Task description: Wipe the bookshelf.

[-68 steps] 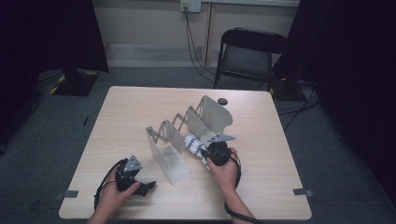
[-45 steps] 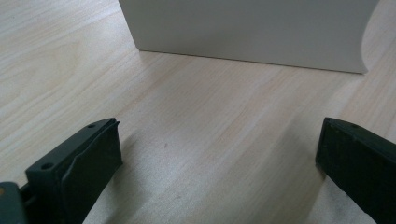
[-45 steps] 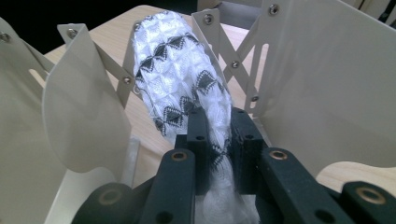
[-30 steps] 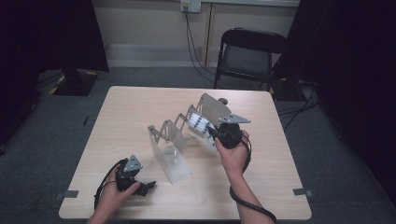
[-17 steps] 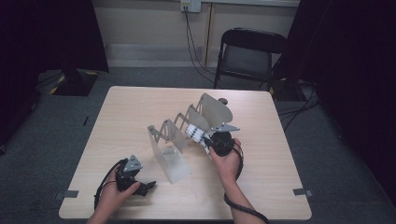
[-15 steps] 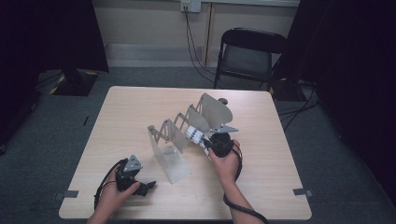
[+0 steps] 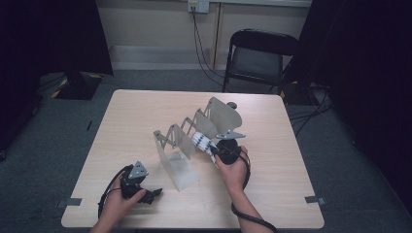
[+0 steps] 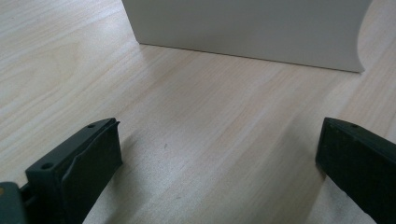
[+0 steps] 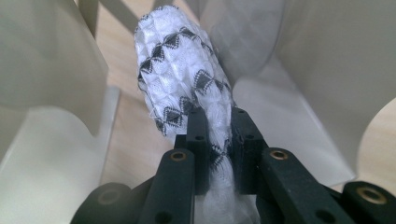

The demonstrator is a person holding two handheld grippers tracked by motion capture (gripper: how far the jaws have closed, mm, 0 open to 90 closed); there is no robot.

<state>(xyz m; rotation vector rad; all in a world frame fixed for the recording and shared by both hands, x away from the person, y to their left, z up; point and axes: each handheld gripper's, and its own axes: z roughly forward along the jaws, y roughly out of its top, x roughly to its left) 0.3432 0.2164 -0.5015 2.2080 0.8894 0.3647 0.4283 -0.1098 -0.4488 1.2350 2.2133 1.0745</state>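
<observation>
From above, the right claw (image 7: 210,147) has a rolled white cloth with a black pattern (image 7: 200,142) pinched in it and is holding it down among the plates of the folding metal rack (image 7: 194,133) in the middle of the counter (image 7: 126,121). The roll sits between two of the upright dividers near the rack's far end. The left claw (image 7: 154,195) rests near the counter's front edge, apart from the rack, and takes no part in the work.

In the left gripper view, that claw's jaws stand wide with nothing but bare wood between them, and the rack's near end plate (image 8: 243,28) stands just ahead.

In the right gripper view, the jaws are squeezed narrow on the tail of the rolled cloth (image 9: 184,70), whose free end pokes forward into the slot between a divider on the left (image 9: 46,60) and another on the right (image 9: 327,70). I cannot tell whether it touches the rack's base yet.

To my eye the step in hand is slotting the roll into its compartment. Next I would expect the roll to be settled onto the base, the jaws to let go, and the claw to draw back without catching the plates.
</observation>
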